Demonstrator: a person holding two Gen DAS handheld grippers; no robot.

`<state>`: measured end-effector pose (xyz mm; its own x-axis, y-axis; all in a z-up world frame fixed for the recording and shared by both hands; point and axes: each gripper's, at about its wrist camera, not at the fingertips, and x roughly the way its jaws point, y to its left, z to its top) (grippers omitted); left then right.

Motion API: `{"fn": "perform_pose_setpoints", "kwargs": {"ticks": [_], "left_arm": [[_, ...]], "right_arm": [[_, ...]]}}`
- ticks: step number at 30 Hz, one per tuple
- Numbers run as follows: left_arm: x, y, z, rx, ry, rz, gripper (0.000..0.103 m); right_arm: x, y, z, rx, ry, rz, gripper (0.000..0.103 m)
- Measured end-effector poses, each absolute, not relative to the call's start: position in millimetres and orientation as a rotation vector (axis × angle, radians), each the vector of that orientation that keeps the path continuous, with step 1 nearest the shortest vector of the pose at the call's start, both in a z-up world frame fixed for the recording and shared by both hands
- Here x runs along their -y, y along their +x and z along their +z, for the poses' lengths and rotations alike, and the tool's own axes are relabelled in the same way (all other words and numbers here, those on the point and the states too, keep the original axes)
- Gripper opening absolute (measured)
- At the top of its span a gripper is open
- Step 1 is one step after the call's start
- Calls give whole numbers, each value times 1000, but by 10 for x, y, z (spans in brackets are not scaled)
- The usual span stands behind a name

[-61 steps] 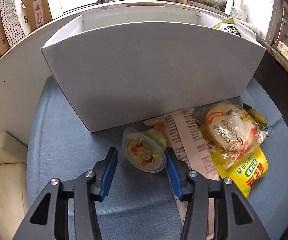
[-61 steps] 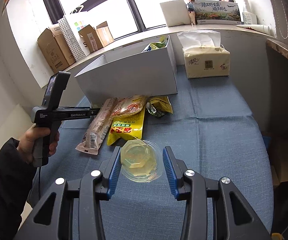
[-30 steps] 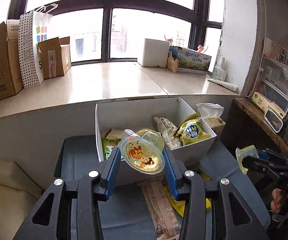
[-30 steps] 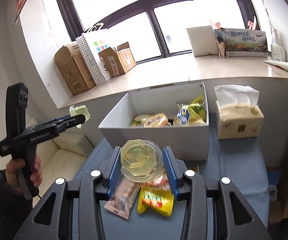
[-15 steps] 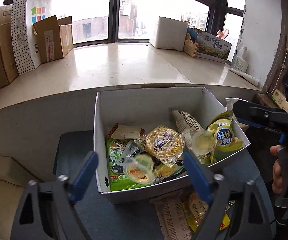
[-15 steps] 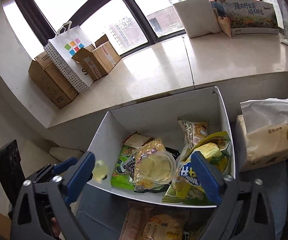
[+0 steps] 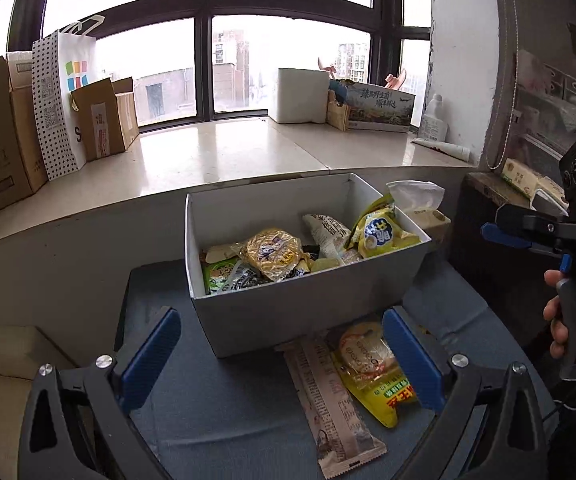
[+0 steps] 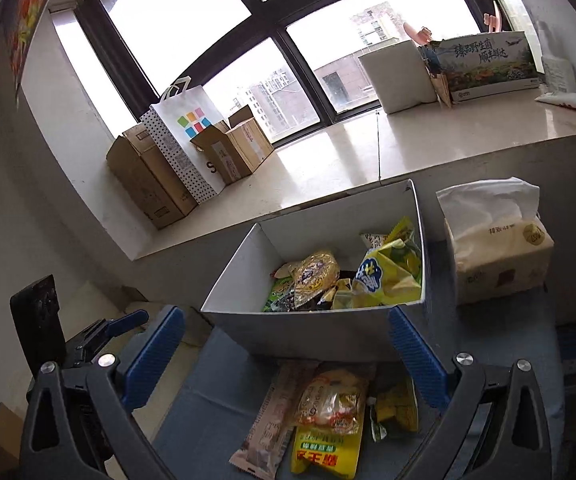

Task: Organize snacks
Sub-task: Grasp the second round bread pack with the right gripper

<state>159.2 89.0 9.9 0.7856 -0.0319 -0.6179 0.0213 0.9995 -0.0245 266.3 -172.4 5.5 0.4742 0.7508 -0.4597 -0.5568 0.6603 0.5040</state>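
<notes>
A white box point(image 7: 311, 312) point(image 8: 311, 332) stands on the blue cloth and holds several snack packets, among them a yellow bag point(image 7: 379, 232) point(image 8: 383, 276) and a round golden pack point(image 7: 274, 254) point(image 8: 315, 276). In front of the box lie a long brown wrapper point(image 7: 327, 404) point(image 8: 268, 424), a clear pack of cakes point(image 7: 363, 354) point(image 8: 333, 400) and a yellow packet point(image 7: 387, 394) point(image 8: 323, 454). My left gripper point(image 7: 282, 356) is open and empty, back from the box. My right gripper point(image 8: 286, 352) is open and empty too. The jelly cups cannot be made out in the box.
A tissue pack point(image 8: 495, 244) point(image 7: 419, 208) stands right of the box. The windowsill point(image 7: 228, 156) carries cardboard boxes point(image 7: 0, 140), a dotted paper bag point(image 7: 60, 100) and a printed carton point(image 7: 379, 108). A hand point(image 7: 559, 312) holds the other gripper at the right edge.
Both grippers carried jelly cups over the box, opened wide and let them drop in. Since half a second ago both have drawn back from the box, empty.
</notes>
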Motion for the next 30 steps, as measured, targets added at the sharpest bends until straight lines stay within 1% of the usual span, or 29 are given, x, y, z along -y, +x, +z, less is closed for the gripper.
{"fn": "perform_pose_setpoints", "kwargs": {"ticks": [4, 6, 11, 13, 17, 24, 30], "left_arm": [[-657, 1140, 30, -648, -28, -59, 103], [-576, 946, -32, -651, -66, -88, 103], [-448, 612, -165, -654, -107, -115, 103], [-441, 548, -188, -653, -94, -107, 103], [-538, 498, -242, -669, -115, -90, 103], [-737, 494, -381, -696, -170, -71, 103], [-702, 493, -526, -731, -150, -71, 103]], "right_arm": [[2021, 2094, -45, -639, 274, 784, 103], [2099, 1890, -146, -636, 248, 742, 103], [2077, 1678, -484, -714, 175, 688, 103], [1974, 1684, -577, -750, 135, 683, 103], [1626, 1741, -694, -736, -7, 675, 103], [979, 2124, -918, -799, -203, 681, 103], [587, 2477, -1195, -871, -370, 640, 103]]}}
